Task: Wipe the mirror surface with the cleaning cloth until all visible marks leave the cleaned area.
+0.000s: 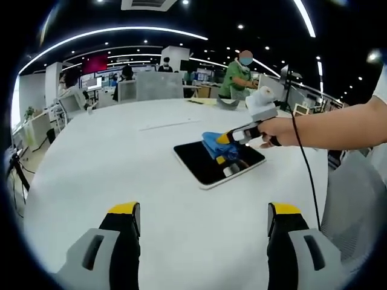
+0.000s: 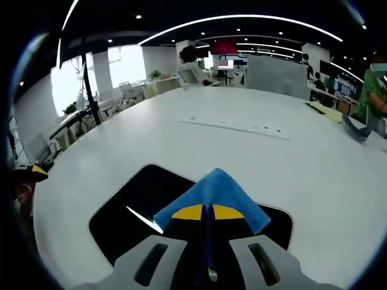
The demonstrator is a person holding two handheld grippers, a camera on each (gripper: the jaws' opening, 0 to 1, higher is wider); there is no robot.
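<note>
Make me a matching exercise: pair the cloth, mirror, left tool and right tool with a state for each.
Things:
1. cloth
2. mirror
3. left tool
4. right tool

States:
A. open, above bare table
B. flat on the white table
C. blue, pinched and resting on the mirror
D. shut on the cloth

Pairs: 1-C, 2-B, 3-A, 4-D

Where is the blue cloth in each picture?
Left gripper view: the folded blue cleaning cloth sits right of centre, pinched by the right claw over the dark rectangular mirror.
Right gripper view: bottom centre, the cloth is clamped in that claw.
Shared landmark: the mirror on the round white table.
</note>
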